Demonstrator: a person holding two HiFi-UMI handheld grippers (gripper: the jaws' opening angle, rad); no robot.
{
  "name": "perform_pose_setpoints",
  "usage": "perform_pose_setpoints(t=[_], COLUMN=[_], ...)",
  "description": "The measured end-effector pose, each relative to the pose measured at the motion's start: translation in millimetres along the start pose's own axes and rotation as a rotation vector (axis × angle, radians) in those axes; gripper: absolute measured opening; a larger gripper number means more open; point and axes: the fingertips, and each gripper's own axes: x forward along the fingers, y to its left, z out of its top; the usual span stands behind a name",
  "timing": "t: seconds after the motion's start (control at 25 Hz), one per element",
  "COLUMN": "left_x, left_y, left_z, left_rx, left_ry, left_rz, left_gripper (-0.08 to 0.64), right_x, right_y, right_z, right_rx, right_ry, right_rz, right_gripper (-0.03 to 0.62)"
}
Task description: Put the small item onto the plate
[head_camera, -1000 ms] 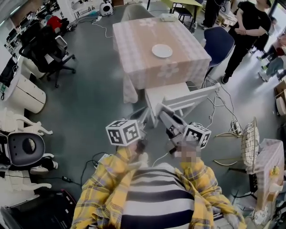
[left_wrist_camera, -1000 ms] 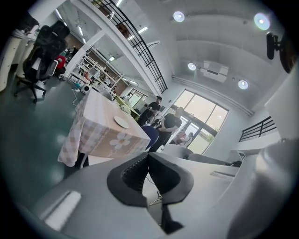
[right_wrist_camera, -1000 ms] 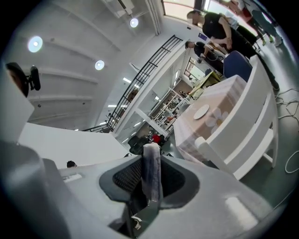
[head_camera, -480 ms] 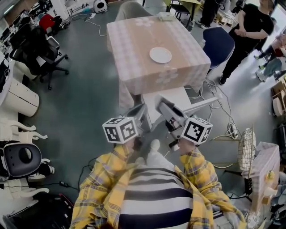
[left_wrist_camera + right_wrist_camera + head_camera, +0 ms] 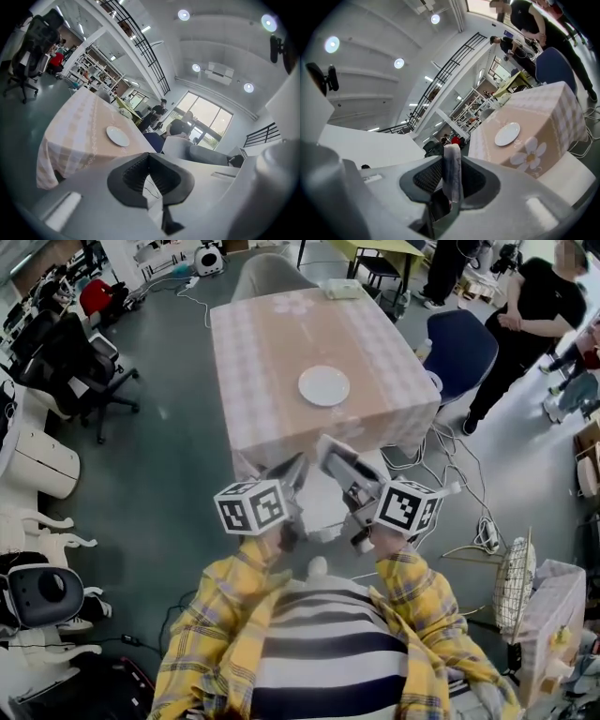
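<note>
A round white plate (image 5: 324, 386) lies on the table with the pale checked cloth (image 5: 272, 343); it also shows as the plate (image 5: 117, 136) in the left gripper view and the plate (image 5: 507, 134) in the right gripper view. My right gripper (image 5: 336, 457) hovers just before the table's near edge. Its jaws (image 5: 451, 159) are shut on a small pale, flat item (image 5: 453, 180) that stands upright between the pads. Beside it, my left gripper (image 5: 292, 474) is level with the same edge. Its pads (image 5: 149, 159) meet at the tips with nothing between them.
A blue chair (image 5: 459, 343) stands at the table's right, with a person in black (image 5: 534, 306) behind it. A grey chair (image 5: 267, 273) is at the far side. A black office chair (image 5: 70, 352) stands left. Cables (image 5: 473, 521) lie on the floor at right. A small white box (image 5: 342, 289) sits on the table's far edge.
The table and plate have come nearer and lower in the head view. Both grippers now reach the table's near edge. The right gripper's hold on the item is unchanged.
</note>
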Motion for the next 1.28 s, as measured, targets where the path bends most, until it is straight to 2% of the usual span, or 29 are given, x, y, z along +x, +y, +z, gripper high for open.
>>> perform_pose_setpoints(t=[0.16, 0.28, 0.48, 0.64, 0.96, 1.28], left_x=[28, 42, 65, 87, 130, 173], left_y=[6, 14, 30, 46, 72, 112], left_z=[16, 20, 34, 42, 67, 66], left_rx=[-0.008, -0.005, -0.007, -0.031, 0.021, 0.055], left_ry=[-0.016, -0.003, 0.010, 0.040, 0.101, 0.215], left_rz=[0.001, 0.018, 0.027, 0.020, -0.008, -0.026], left_gripper=[-0.012, -0.012, -0.012, -0.012, -0.012, -0.012], right_x=[17, 29, 55, 75, 120, 170], right_y=[-23, -36, -56, -75, -118, -181], right_z=[21, 25, 36, 42, 62, 63], right_rx=[0.001, 0.047, 0.054, 0.073, 0.097, 0.152], right_ry=[0.013, 0.026, 0.038, 0.043, 0.033, 0.064], right_rz=[0.003, 0.006, -0.019, -0.056, -0.148, -0.270], right_gripper=[0.098, 0.100, 0.100, 0.100, 0.100, 0.100])
